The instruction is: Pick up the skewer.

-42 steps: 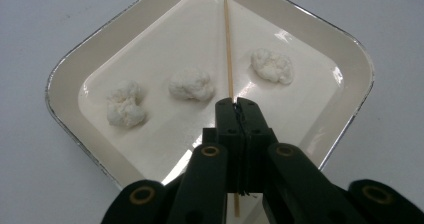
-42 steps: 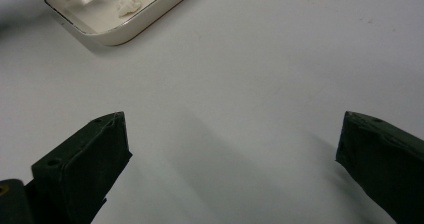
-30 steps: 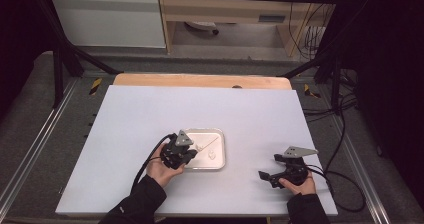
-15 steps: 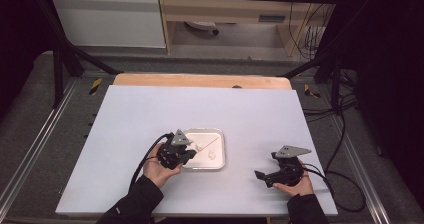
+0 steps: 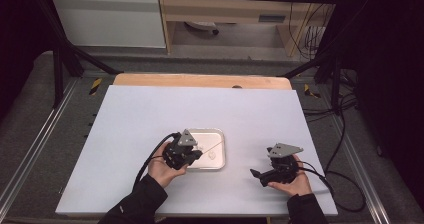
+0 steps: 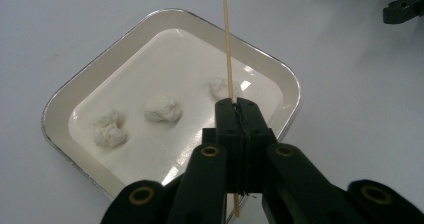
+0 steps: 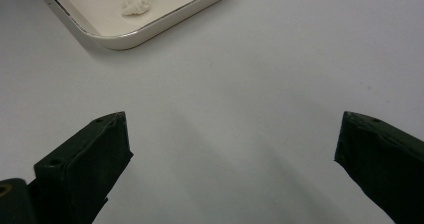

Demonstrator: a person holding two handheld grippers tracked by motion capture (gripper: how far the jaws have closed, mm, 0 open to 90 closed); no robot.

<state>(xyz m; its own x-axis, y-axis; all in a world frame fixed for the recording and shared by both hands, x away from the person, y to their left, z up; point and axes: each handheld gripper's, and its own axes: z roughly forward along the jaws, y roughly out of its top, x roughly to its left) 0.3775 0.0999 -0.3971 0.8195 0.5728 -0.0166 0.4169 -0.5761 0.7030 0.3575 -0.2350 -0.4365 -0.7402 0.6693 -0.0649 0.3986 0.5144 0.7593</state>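
A shallow cream tray (image 6: 65,89) with a metal rim holds three white crumbly lumps (image 6: 162,108). My left gripper (image 6: 238,104) is shut on a thin wooden skewer (image 6: 228,49) that points up across the tray, past the farthest lump (image 6: 218,86). In the high view the left gripper (image 5: 197,155) hovers at the tray's (image 5: 217,132) left side, with the skewer (image 5: 212,146) slanting over it. To the right of the tray my right gripper (image 5: 256,176) points left over the bare table. Its jaws stand wide apart with nothing between them (image 7: 232,134). The tray's corner (image 7: 150,29) and one lump (image 7: 134,4) lie ahead.
The white tabletop (image 5: 150,114) spreads around the tray, with a wooden strip (image 5: 200,80) along its far edge. Cables trail from both grippers toward the near edge. The right gripper's jaw tip (image 6: 402,9) shows far off in the left gripper view.
My right gripper has shifted a little to the left, toward the tray. The left gripper and its skewer have stayed where they were.
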